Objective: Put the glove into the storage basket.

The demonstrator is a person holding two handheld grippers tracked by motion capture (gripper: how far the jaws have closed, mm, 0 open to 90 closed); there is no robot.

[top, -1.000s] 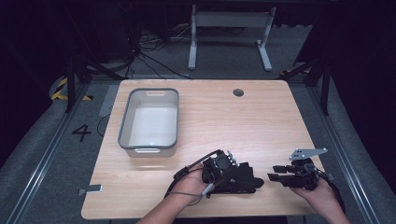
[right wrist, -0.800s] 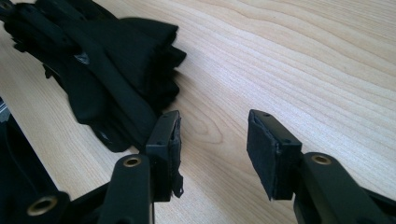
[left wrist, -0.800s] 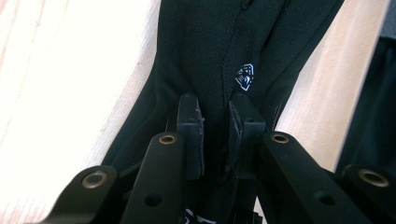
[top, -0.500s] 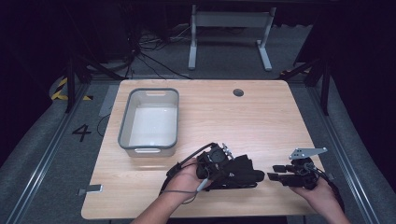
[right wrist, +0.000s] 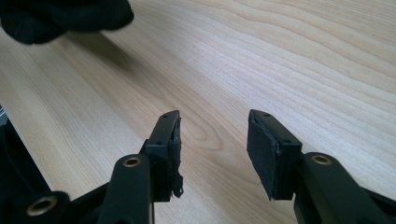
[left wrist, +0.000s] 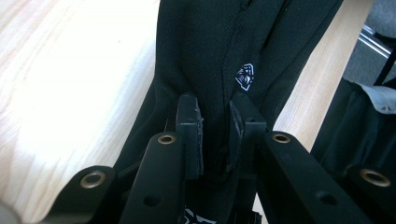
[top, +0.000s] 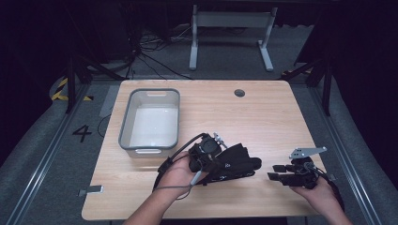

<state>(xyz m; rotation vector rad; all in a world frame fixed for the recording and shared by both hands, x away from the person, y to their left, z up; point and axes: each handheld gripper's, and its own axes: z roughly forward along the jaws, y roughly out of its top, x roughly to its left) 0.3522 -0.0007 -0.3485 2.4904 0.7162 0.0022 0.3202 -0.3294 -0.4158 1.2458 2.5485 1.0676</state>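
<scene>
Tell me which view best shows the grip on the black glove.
The left gripper view: the left gripper has its jaws pinching a fold of the black glove up close. The high view shows the whole glove at that gripper, small. The right gripper view catches just an edge.

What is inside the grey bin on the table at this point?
The grey bin shows a bare pale floor with nothing lying in it. Its near wall hides a thin strip of the floor. The black garment is outside it, pinched in the left claw.
</scene>
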